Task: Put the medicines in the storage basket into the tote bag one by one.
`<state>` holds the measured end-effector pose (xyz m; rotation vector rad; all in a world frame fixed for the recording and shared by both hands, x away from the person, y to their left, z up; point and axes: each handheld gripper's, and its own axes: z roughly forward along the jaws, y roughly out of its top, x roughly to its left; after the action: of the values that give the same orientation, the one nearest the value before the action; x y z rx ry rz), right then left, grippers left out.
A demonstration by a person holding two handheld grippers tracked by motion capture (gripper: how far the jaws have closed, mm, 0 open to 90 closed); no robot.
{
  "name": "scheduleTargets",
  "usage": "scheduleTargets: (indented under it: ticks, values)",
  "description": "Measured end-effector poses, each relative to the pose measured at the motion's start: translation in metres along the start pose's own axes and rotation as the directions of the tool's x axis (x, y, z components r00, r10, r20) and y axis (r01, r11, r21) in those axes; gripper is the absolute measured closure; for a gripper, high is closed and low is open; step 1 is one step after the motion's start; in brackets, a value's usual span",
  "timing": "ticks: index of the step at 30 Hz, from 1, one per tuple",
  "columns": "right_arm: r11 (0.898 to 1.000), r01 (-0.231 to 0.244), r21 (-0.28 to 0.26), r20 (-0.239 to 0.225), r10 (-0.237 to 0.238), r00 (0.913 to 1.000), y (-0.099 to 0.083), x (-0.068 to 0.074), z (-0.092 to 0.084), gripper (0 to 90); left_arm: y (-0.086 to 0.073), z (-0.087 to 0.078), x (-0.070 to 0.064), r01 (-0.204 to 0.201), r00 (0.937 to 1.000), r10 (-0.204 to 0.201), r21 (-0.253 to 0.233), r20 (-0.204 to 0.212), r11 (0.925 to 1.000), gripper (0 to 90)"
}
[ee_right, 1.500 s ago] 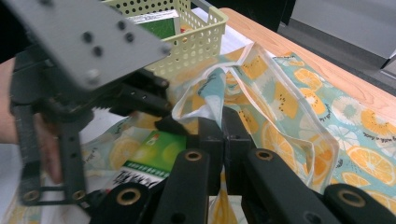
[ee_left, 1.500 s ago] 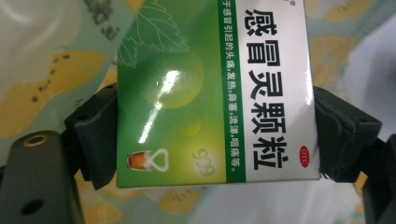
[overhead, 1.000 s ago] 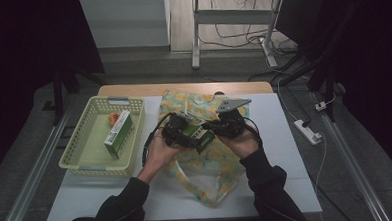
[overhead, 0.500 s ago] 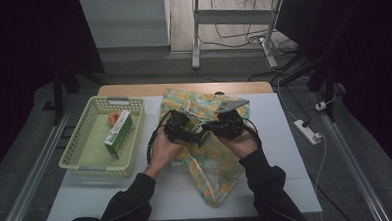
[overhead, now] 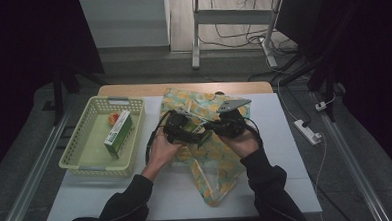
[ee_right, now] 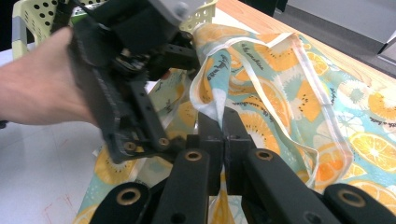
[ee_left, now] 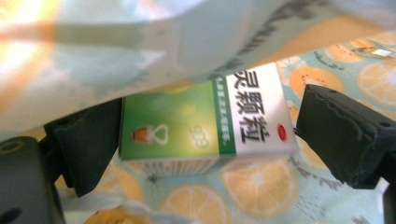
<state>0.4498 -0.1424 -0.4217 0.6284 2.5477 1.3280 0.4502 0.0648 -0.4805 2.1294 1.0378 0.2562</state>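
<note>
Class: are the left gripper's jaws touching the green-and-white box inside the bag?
Apart. Left gripper view: left gripper jaws, just opening, flank the box with visible gaps.

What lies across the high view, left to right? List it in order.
Basket → box in the basket → left hand-held gripper → right hand-held gripper → power strip. Both grippers sit over the fruit-print bag.

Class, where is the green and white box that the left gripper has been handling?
In the left gripper view, the green and white box lies inside the orange-print bag, between that gripper's open jaws.
</note>
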Motion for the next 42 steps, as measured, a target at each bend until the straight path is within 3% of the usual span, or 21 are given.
scheduleTargets:
  ticks: [6,13,20,27,37,42]
  values:
    - [1.000,-0.003,-0.002,-0.002,0.003,1.0000,0.000,0.000,-0.001,89.6,-0.008,-0.018,-0.005,-0.025,0.9996,0.025,0.008,0.016,0.9997,7.7]
    - [1.000,-0.002,-0.003,-0.002,0.002,1.0000,0.000,0.000,-0.001,89.7,-0.014,-0.039,-0.014,-0.055,0.9963,0.055,0.000,0.066,0.9985,6.6]
    - [1.000,0.000,-0.013,-0.006,0.000,1.0000,0.002,0.001,-0.003,89.6,-0.022,-0.060,-0.017,-0.046,0.9940,0.049,-0.032,0.098,0.9984,4.3]
    - [1.000,0.000,-0.019,-0.008,0.000,1.0000,0.003,0.002,-0.005,89.6,-0.035,-0.080,-0.006,-0.016,0.9920,0.025,-0.074,0.124,0.9972,1.2]
    - [1.000,-0.004,-0.017,-0.012,0.004,0.9999,0.002,0.002,-0.004,89.6,-0.051,-0.098,0.006,-0.016,0.9947,0.025,-0.085,0.100,0.9963,0.0]
    - [1.000,-0.004,-0.015,-0.011,0.004,0.9999,0.002,0.001,-0.004,89.6,-0.060,-0.110,0.015,-0.006,0.9984,0.011,-0.091,0.056,0.9959,0.0]
